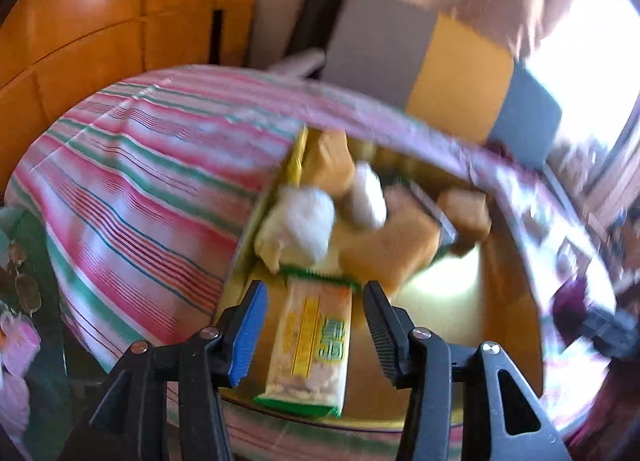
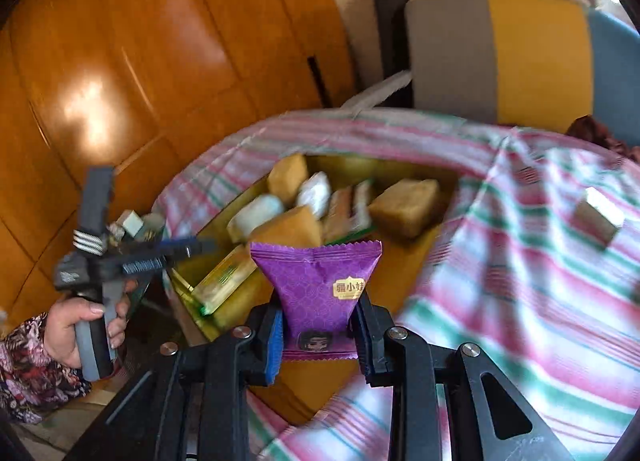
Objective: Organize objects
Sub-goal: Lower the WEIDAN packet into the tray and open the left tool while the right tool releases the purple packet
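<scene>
Over gold tray (image 2: 400, 167) of snacks, right gripper (image 2: 318, 335) clamping purple packet (image 2: 318, 281), left gripper (image 1: 316, 325) spread empty.

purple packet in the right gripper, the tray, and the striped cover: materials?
Purple packet: looks like thin plastic film, printed, with a zigzag-cut sealed top edge and creases where the right gripper pinches it. Tray: glossy gold surface with a bright glare patch, probably foil-faced card or metal; cannot tell which. Striped cover: woven fabric, matte, lying in soft folds.
</scene>
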`<state>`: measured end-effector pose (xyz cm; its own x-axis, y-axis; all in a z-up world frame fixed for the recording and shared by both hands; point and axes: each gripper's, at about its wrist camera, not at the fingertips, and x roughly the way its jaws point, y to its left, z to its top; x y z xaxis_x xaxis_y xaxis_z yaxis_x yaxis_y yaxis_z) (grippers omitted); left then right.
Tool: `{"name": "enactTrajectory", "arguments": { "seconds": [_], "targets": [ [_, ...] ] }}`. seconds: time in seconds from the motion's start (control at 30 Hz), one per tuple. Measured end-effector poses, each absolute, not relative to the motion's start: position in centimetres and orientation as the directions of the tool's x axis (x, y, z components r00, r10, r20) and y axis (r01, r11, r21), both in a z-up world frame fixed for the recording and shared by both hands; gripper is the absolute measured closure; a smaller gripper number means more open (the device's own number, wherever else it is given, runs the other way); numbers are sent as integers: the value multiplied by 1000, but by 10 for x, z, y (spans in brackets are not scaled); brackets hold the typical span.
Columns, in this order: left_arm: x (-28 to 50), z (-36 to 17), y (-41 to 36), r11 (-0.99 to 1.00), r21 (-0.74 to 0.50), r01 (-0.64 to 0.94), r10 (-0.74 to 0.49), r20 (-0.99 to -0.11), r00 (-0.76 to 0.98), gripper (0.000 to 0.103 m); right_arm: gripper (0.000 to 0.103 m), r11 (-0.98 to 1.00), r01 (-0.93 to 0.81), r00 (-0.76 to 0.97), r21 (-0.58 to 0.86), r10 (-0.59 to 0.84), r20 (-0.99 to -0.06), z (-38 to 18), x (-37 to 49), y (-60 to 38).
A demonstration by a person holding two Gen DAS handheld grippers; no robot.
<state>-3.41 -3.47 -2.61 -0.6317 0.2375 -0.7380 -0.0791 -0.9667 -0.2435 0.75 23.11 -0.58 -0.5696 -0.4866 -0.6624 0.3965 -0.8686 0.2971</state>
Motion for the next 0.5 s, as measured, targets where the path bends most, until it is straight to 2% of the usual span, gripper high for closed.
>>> {"name": "enactTrajectory", "arguments": {
  "seconds": [0.2, 0.5],
  "targets": [
    [-30, -17, -54, -943, -333, -17, 250, -671, -698, 48, 73, -846, 439, -501, 303, -510, -699, -21, -8, 189],
    [-24, -14, -71, -931, -364, 27, 224, -629, -745, 48, 73, -852, 443, -435, 281, -478, -763, -39, -26, 150]
  ]
}}
